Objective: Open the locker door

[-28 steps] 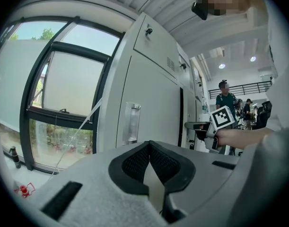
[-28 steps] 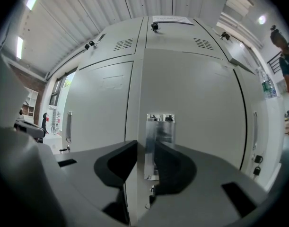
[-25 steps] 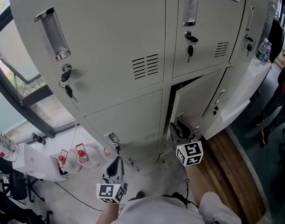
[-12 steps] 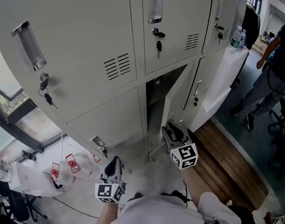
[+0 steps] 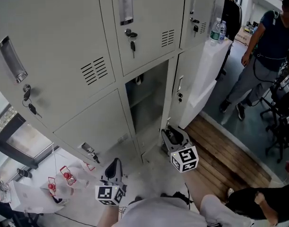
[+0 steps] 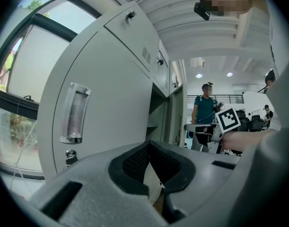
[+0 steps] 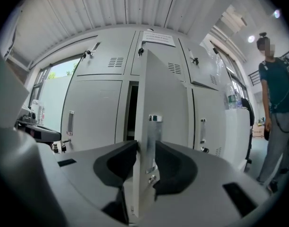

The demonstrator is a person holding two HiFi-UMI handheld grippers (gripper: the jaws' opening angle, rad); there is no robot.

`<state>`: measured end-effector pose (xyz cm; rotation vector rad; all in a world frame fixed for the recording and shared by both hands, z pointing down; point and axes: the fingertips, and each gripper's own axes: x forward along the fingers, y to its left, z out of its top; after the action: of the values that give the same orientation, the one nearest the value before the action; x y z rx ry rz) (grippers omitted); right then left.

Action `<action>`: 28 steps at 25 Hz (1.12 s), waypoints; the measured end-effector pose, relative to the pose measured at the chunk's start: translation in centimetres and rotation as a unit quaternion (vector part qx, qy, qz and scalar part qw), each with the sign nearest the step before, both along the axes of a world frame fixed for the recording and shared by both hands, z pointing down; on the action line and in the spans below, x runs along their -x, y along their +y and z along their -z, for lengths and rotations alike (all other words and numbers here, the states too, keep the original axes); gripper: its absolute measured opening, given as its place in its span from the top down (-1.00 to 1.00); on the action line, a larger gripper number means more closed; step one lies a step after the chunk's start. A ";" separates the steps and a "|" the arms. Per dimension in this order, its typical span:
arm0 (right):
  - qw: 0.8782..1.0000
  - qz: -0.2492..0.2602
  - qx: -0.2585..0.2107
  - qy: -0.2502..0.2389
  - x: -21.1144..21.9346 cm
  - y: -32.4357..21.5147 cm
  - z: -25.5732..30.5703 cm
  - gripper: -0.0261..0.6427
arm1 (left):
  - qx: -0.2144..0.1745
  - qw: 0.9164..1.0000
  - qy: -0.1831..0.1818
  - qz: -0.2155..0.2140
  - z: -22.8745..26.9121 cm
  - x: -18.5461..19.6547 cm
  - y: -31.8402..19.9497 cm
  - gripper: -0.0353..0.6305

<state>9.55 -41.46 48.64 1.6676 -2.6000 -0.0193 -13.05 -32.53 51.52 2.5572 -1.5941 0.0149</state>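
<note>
The lower middle locker's door [image 5: 171, 103] stands swung out, and its dark inside [image 5: 144, 103] shows. My right gripper [image 5: 170, 133] is low at the door's bottom free edge. In the right gripper view the door [image 7: 163, 93] runs edge-on between the jaws, its metal handle [image 7: 153, 131] just above, and the gripper [image 7: 145, 148] is shut on the door's edge. My left gripper [image 5: 114, 167] hangs near the floor in front of the lower left locker [image 5: 94, 122], touching nothing. Its jaws [image 6: 151, 148] look shut and empty.
Keys hang in the locks of the upper lockers [image 5: 132, 44]. Two bottles [image 5: 217, 31] stand on a white cabinet at the right. A person [image 5: 262, 51] stands at the far right. Red items [image 5: 59, 178] lie on the floor at the left, wooden flooring [image 5: 224, 155] at the right.
The door has swung from barely ajar to wide open, with my right gripper on its edge. The left gripper has stayed put. A person has come into view at the right.
</note>
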 end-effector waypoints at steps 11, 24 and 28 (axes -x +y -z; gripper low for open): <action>0.994 -0.113 0.011 -0.002 -8.2 2.5 -0.2 0.65 | -0.002 0.997 0.002 -0.075 0.1 -5.2 -0.6 0.89; 0.983 -0.182 0.014 -0.010 -13.1 6.9 -0.4 0.87 | -0.004 0.991 0.002 -0.131 0.5 -9.1 0.1 0.89; 0.985 -0.174 0.009 -0.015 -12.4 8.0 -0.2 0.87 | -0.003 0.991 0.000 -0.134 0.5 -9.3 0.6 0.89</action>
<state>21.92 -33.51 48.87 2.1027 -2.2815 0.0448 -3.78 -31.91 50.98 2.7554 -1.2404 0.0361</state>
